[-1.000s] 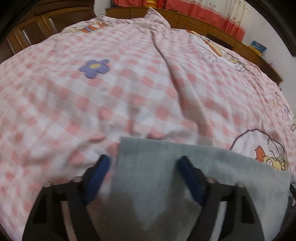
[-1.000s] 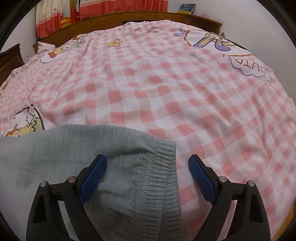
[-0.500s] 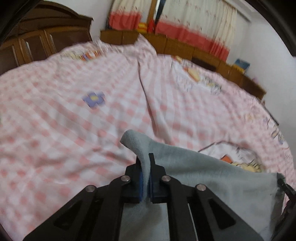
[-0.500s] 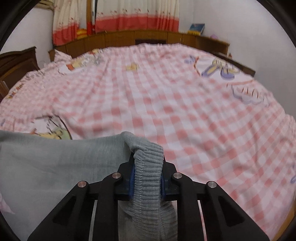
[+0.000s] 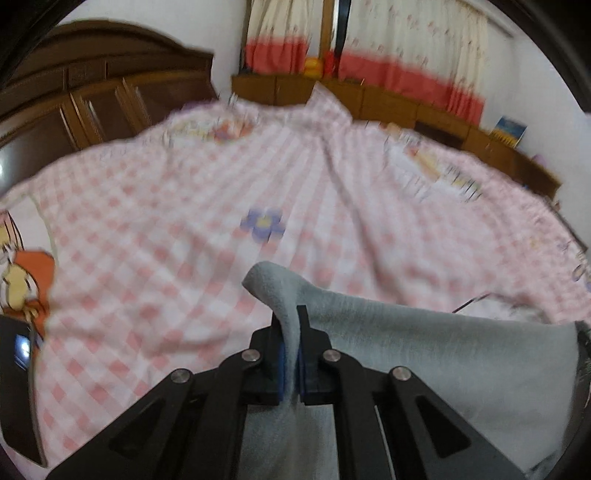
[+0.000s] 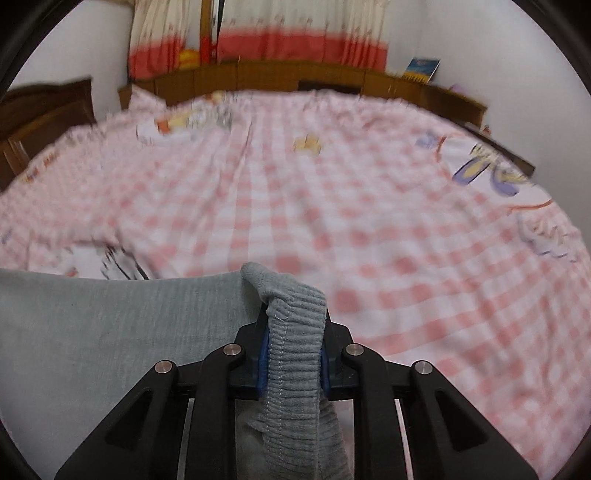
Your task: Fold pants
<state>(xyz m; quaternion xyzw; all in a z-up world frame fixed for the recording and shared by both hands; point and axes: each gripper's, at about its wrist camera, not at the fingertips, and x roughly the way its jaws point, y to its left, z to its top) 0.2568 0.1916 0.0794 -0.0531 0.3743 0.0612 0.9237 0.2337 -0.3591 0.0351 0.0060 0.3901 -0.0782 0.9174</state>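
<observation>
The grey pants (image 5: 424, 350) hang between my two grippers above a pink checked bed cover (image 5: 184, 221). My left gripper (image 5: 291, 354) is shut on a plain corner of the pants, which sticks up past the fingertips. My right gripper (image 6: 291, 354) is shut on the ribbed cuff end of the pants (image 6: 295, 332), which folds over the fingertips and hangs down. In the right wrist view the grey cloth (image 6: 110, 332) stretches away to the left. Both views are blurred.
The bed cover (image 6: 369, 221) with cartoon prints fills both views. A dark wooden wardrobe (image 5: 92, 99) stands at the far left. A low wooden headboard shelf (image 6: 295, 77) and red-and-cream curtains (image 6: 295, 33) run along the back wall. A dark object (image 5: 18, 369) sits at the left edge.
Both grippers went from open over the pants' edge to shut on it. They have since lifted the cloth off the bed, and the views tilted up toward the far wall.
</observation>
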